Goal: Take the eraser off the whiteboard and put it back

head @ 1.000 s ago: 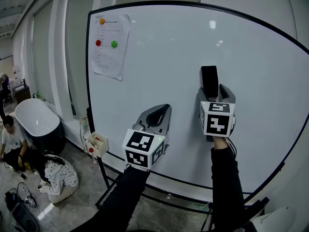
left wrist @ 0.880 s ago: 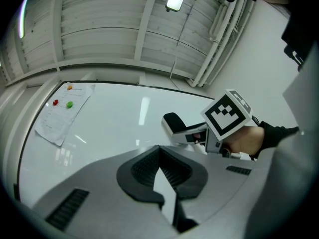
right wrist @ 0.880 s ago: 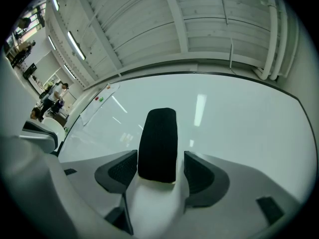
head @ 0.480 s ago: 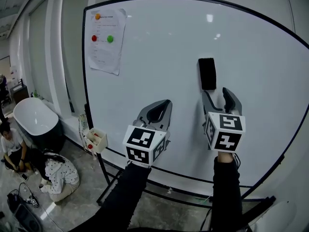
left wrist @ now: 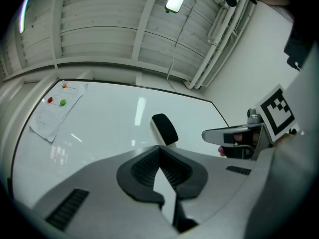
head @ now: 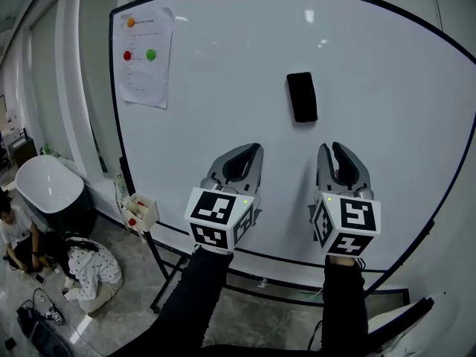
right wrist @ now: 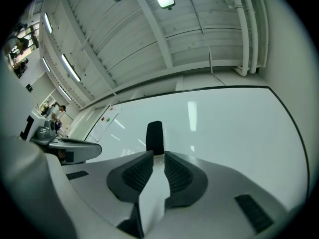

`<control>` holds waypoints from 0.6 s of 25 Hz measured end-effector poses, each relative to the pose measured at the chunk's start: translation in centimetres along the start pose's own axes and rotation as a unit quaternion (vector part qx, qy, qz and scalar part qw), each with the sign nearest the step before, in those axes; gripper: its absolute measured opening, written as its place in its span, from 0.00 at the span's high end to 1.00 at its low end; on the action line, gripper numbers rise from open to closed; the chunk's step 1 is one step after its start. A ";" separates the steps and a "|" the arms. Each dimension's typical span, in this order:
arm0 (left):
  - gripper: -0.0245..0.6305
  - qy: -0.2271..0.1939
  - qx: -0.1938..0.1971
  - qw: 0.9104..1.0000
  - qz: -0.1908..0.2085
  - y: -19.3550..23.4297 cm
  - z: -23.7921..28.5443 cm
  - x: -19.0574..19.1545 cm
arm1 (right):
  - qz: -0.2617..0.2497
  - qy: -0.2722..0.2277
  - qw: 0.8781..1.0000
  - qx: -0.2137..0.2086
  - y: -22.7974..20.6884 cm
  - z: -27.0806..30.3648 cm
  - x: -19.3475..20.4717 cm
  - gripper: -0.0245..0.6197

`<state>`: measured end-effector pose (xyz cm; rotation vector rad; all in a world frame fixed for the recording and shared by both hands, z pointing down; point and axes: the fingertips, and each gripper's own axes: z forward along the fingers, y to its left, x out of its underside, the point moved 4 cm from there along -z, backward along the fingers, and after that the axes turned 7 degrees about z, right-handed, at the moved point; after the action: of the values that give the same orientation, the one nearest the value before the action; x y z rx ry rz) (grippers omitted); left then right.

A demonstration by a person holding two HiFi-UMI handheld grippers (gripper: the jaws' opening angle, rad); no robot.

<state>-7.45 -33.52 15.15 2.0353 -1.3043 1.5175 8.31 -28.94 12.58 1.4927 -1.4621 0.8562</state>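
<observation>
Against the far whiteboard (head: 216, 110), catches the black eraser (head: 302, 97) stuck upright right of centre, touched by nothing. Finds the right gripper (head: 335, 149) near, below and slightly right of it, well clear and pointing up at the board. Has just been closing its jaws with nothing between them. Shows them now a narrow slit apart, bare board in the gap and the eraser beyond the tips. Holds the left gripper (head: 251, 149) off to the left at about the same level, jaws clamped tip to tip on nothing, idle.

Reads as the put-back step finished, or nearly so: eraser on the board, both tools empty. Cannot rule out, from this alone, a fresh approach about to begin. Calls next, if done, for nothing more than lowering both grippers away without brushing the eraser. Calls, if a lift is wanted, for spreading the right jaws wide, rising to the eraser and closing on its sides, since the present slit looks too narrow to pass over it. Leaves the sheet of paper (head: 143, 56) with coloured magnets (head: 138, 53), far left on the board, out of play.
</observation>
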 end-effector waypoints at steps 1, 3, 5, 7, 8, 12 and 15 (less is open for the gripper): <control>0.96 -0.001 0.000 1.000 0.000 -0.2 0.0 0.0 | -0.001 -0.001 1.000 0.003 -0.1 -0.3 0.0 0.86; 0.96 -0.005 0.000 1.000 -0.002 -0.6 0.0 -0.1 | -0.004 -0.003 1.000 0.005 -0.4 -0.8 -0.2 0.94; 0.96 -0.006 -0.001 1.000 -0.005 -0.8 0.1 -0.3 | -0.004 -0.001 1.000 0.003 -0.6 -1.1 -0.2 0.95; 0.96 -0.006 -0.001 1.000 -0.005 -1.0 0.2 -0.4 | -0.006 0.001 1.000 0.005 -0.8 -1.3 -0.2 0.95; 0.96 -0.007 -0.001 1.000 -0.005 -1.1 0.2 -0.4 | -0.008 0.001 1.000 0.007 -0.9 -1.4 -0.2 0.95; 0.96 -0.007 -0.001 1.000 -0.007 -1.3 0.3 -0.5 | -0.003 0.005 1.000 0.011 -1.2 -1.5 0.2 0.95; 0.96 -0.007 0.003 1.000 -0.012 -1.6 0.3 -0.7 | -0.003 0.009 1.000 0.010 -1.3 -1.7 0.5 0.95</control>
<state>-6.02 -32.47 14.92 2.0620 -1.2789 1.5006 9.83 -27.62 13.54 1.4995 -1.4402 0.8813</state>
